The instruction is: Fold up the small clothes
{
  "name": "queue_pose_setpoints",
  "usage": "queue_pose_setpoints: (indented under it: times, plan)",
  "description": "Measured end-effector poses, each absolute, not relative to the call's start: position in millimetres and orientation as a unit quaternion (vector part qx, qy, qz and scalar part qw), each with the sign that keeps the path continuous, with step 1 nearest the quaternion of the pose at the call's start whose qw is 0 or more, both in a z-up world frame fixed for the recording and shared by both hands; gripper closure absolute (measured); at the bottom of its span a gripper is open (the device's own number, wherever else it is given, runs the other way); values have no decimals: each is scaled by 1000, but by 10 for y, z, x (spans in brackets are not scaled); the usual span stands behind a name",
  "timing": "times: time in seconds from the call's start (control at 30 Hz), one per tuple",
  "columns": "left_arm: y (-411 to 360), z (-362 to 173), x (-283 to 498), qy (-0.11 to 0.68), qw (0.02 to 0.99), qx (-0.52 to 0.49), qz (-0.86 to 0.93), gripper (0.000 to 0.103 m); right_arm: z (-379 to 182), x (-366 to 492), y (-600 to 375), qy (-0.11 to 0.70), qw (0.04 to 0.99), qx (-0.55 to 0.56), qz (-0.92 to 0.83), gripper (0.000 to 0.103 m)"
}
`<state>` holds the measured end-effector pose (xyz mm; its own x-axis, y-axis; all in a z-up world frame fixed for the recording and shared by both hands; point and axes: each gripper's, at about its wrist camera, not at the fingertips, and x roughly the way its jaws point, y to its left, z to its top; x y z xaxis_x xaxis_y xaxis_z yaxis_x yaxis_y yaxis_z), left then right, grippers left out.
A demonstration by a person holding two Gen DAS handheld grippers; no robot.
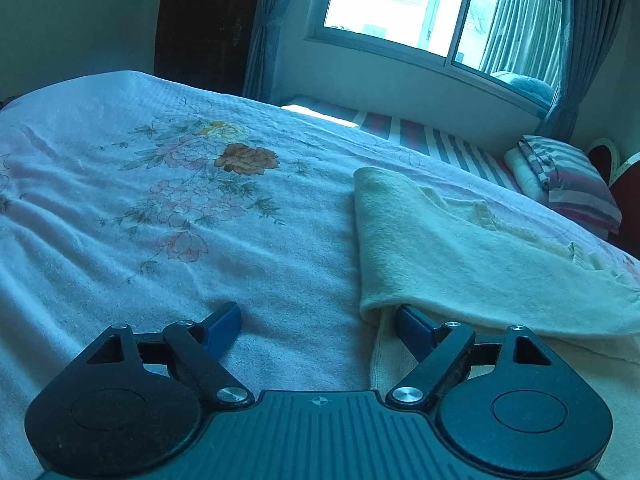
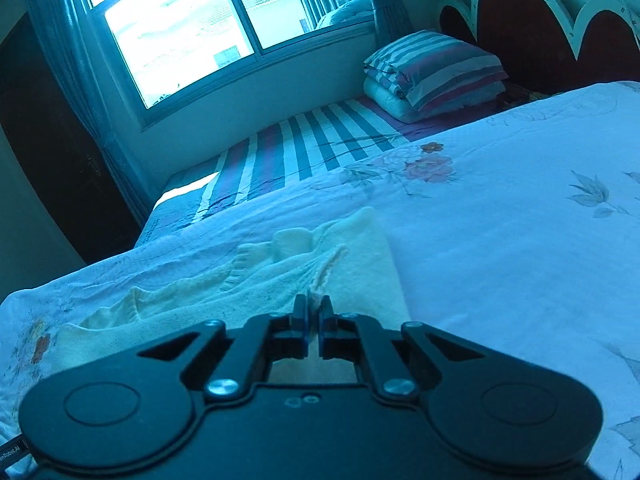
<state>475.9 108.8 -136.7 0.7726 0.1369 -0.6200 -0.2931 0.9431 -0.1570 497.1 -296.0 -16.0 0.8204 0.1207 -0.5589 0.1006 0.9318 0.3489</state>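
Cream garment (image 1: 460,248) lies on the floral bed blanket (image 1: 160,200) below a window (image 1: 420,4), its fold hiding one tip of the wide-spread left fingers (image 1: 416,326), right fingers (image 2: 300,316) pinching its edge.

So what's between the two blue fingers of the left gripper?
In the left wrist view, only bare floral blanket lies between the left gripper's fingers; the cream garment's fold covers the other fingertip.

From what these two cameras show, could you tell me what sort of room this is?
Most likely a bedroom at home. A bed with a floral blanket fills both views, a striped pillow lies by a scalloped headboard, and a curtained window stands behind.
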Motion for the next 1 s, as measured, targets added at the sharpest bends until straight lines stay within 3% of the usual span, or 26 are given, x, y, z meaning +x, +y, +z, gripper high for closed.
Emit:
queue_pose_setpoints:
  times: [0.7,0.77,0.8,1.0]
  plan:
    - [1073,-1374,4777,323,933,-104,117,20,-417,4862,-3168,328,924,195,-15,97]
    - [1118,-1355,4715,329,933,-92,109,20,-374,4795,-3227,313,930,188,-39,82]
    - [1155,-1339,4659,331,934,-87,107,20,-343,4756,-3275,307,932,186,-46,80]
    - [1178,-947,4630,273,955,-92,67,20,-126,4781,-3352,266,949,168,5,88]
